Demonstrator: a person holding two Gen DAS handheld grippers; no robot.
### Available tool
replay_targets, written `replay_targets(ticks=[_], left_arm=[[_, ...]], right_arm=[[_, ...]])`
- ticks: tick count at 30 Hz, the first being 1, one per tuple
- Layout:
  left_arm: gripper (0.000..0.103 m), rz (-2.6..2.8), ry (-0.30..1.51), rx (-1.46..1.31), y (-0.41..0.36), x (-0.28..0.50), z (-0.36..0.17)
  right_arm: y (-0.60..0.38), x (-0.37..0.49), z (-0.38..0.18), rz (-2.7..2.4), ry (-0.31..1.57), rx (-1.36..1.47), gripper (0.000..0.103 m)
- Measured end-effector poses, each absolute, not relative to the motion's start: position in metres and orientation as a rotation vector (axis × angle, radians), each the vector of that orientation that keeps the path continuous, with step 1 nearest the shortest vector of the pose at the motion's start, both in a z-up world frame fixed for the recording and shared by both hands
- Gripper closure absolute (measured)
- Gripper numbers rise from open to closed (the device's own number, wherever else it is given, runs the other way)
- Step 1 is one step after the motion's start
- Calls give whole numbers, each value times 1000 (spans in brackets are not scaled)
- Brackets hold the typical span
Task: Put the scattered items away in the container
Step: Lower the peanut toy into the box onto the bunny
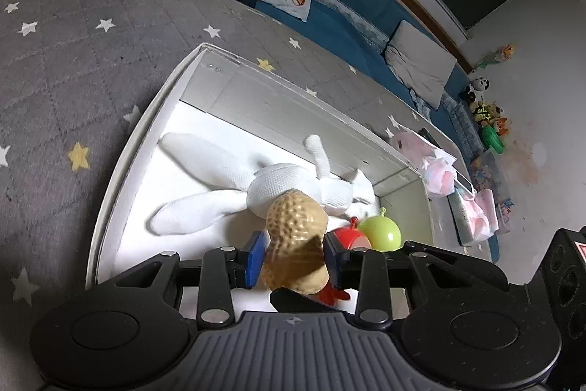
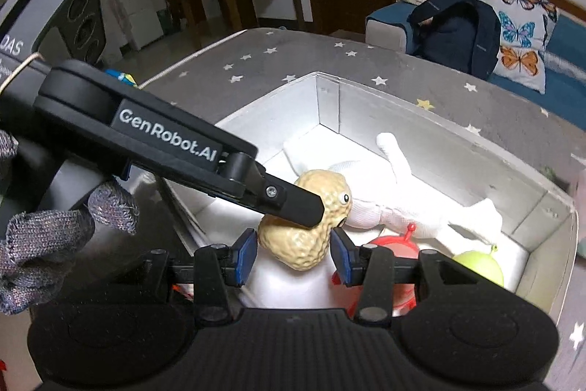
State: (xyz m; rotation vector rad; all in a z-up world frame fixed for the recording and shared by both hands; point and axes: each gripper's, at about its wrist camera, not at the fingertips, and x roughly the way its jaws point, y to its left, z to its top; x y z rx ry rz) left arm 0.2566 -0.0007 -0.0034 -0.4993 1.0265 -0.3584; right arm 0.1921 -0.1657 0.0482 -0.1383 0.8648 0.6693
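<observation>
We hold a peanut (image 1: pixel 296 244) over the box (image 1: pixel 128 149).
Our left tongs (image 1: pixel 295 257) pinch it between blue pads; only the right view shows its eyes. Our right tongs (image 2: pixel 291 253) are spread, flanking the peanut. Beyond lie rabbit (image 1: pixel 271 185) and balls (image 1: pixel 379 232).

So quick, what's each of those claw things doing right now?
Left gripper: shut on the peanut toy, over the box.
Right gripper: open, holding nothing, its pads either side of the peanut toy.
</observation>
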Motion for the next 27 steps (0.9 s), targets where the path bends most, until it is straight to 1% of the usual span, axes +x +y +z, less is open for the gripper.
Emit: replay_targets(ticks=[3,11,17,27], left_arm=[[67,-350,1016,-490,-1,260,-5],[68,-340,986,-461,-8,264,-16],[68,-344,983,-477,-5,264,-24],[68,-338,963,-475,-2,260,-20]], right_arm=[[-160,195,46,661,863,-171,59],[-145,201,35,617,868,-264,59],[-148,206,33,611,863,-254,58],[-153,208,34,601,854,-224,57]])
